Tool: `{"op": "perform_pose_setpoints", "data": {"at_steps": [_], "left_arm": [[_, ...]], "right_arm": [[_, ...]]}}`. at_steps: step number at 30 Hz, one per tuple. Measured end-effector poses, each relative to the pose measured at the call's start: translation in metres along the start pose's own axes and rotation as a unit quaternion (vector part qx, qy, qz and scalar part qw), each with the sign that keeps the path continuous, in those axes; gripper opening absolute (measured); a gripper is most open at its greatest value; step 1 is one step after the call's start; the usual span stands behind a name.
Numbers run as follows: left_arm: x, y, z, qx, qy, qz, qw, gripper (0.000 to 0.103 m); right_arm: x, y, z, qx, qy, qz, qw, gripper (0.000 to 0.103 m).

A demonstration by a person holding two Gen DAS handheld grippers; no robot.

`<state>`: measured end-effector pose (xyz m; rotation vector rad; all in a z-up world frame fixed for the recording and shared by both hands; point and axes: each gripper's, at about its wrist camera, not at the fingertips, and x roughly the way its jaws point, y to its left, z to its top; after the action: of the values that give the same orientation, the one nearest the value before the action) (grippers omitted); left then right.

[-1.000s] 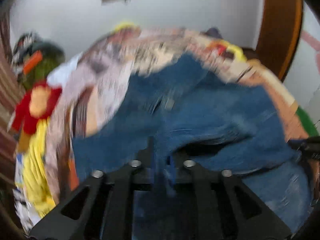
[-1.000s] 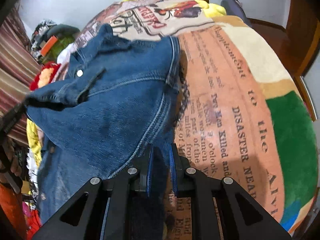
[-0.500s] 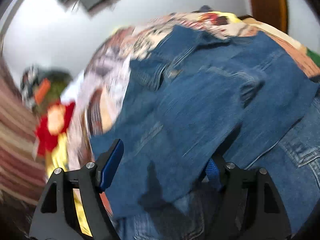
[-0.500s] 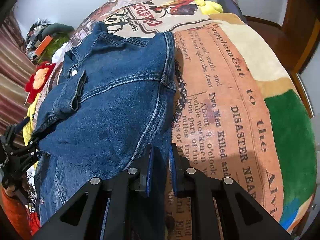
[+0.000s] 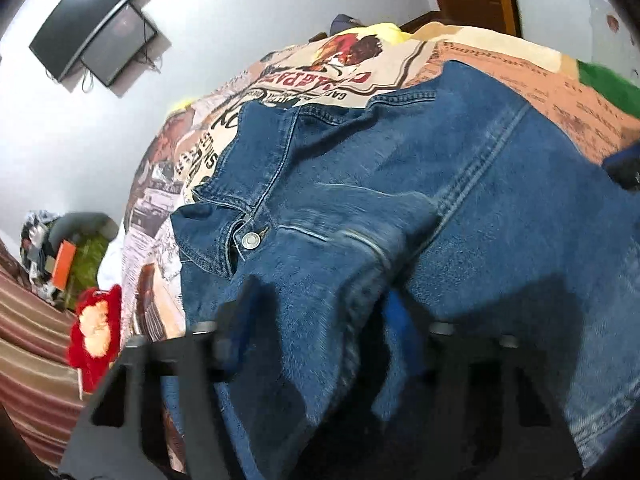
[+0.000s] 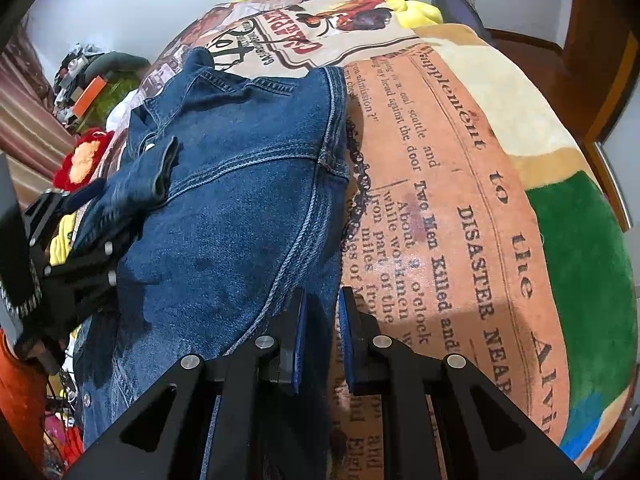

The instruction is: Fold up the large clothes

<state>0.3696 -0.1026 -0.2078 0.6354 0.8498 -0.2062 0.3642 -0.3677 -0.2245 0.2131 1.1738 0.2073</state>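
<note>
A blue denim jacket [image 5: 400, 184] lies folded on a bed with a newspaper-print blanket [image 6: 460, 200]. It also shows in the right wrist view [image 6: 240, 208]. My left gripper [image 5: 320, 320] is open, its blue-padded fingers astride a fold of the denim sleeve. It also shows at the left edge of the right wrist view [image 6: 80, 216]. My right gripper [image 6: 322, 332] is shut on the jacket's right edge, with a strip of denim pinched between its blue pads.
A red and yellow plush toy [image 5: 96, 328] and a pile of clothes [image 6: 84, 80] lie at the bed's left side. A dark monitor [image 5: 92, 36] hangs on the white wall. A wooden door frame [image 6: 600, 60] stands to the right.
My left gripper let go of the denim and opened, then moved in over the sleeve fold. The jacket's raised half came down flat. My right gripper stayed shut on the edge.
</note>
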Motion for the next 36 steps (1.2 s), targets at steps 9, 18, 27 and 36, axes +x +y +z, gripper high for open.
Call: {"op": "perform_pose_setpoints", "data": {"at_steps": [9, 18, 27, 36], "left_arm": [[-0.022, 0.088, 0.006, -0.171, -0.036, -0.054, 0.9831, 0.011], [-0.050, 0.182, -0.049, -0.310, -0.056, -0.090, 0.9447, 0.011], [-0.022, 0.178, -0.116, -0.342, 0.005, -0.119, 0.9320, 0.015], [-0.004, 0.171, -0.179, -0.405, 0.042, -0.167, 0.8978, 0.025]], "right_arm": [[-0.008, 0.005, 0.009, -0.030, 0.000, -0.024, 0.999, 0.012], [-0.029, 0.024, 0.047, -0.039, -0.046, -0.010, 0.998, 0.012], [0.021, 0.050, 0.038, -0.094, -0.030, -0.030, 0.995, 0.012], [0.018, 0.049, 0.030, -0.121, -0.041, -0.056, 0.990, 0.012]]}}
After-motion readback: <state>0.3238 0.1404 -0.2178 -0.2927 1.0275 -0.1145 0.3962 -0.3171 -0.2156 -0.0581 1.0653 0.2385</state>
